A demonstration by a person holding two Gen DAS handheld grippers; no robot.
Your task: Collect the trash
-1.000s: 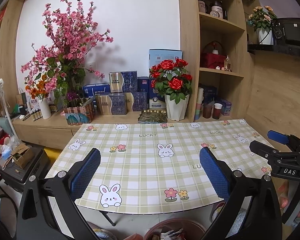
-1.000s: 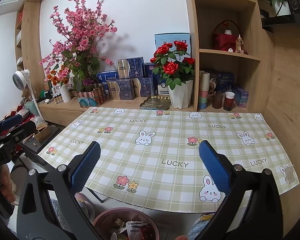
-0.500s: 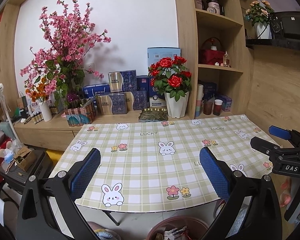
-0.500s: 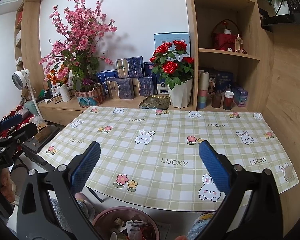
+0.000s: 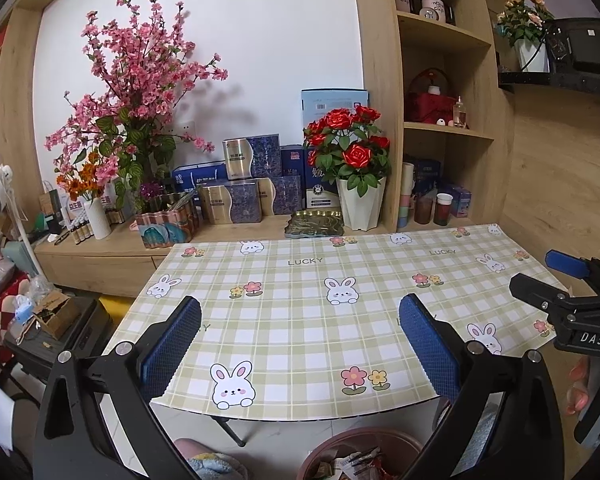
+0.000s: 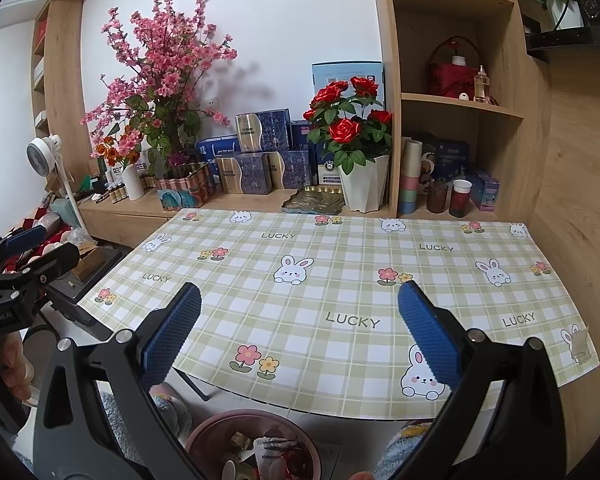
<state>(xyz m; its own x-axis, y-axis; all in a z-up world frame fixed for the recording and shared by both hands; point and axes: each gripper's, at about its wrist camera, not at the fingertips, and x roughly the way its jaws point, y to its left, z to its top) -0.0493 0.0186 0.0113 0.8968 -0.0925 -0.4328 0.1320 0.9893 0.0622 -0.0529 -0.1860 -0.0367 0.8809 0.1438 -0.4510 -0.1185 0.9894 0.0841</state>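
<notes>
A pinkish-brown bin point(image 6: 260, 446) with wrappers and paper scraps inside stands on the floor below the table's near edge, also seen at the bottom of the left wrist view as the bin point(image 5: 360, 454). My left gripper point(image 5: 300, 344) hangs open over the near part of the checked tablecloth point(image 5: 300, 308), nothing between its blue pads. My right gripper point(image 6: 300, 332) is open too, above the cloth point(image 6: 340, 280), empty. Each gripper shows in the other's view: the right gripper point(image 5: 560, 280) at the right edge, the left gripper point(image 6: 32, 248) at the left edge.
A wooden sideboard behind the table carries a white pot of red roses point(image 6: 360, 160), a pink blossom arrangement point(image 6: 164, 92), blue and gold boxes point(image 6: 260, 152), a green tray point(image 6: 312, 200) and cups point(image 6: 458, 200). A wooden wall point(image 6: 572, 220) lies right, a fan point(image 6: 44, 152) left.
Both views have drawn back and up a little from the table; more of the near edge and the bin shows. Both grippers stay open and empty.
</notes>
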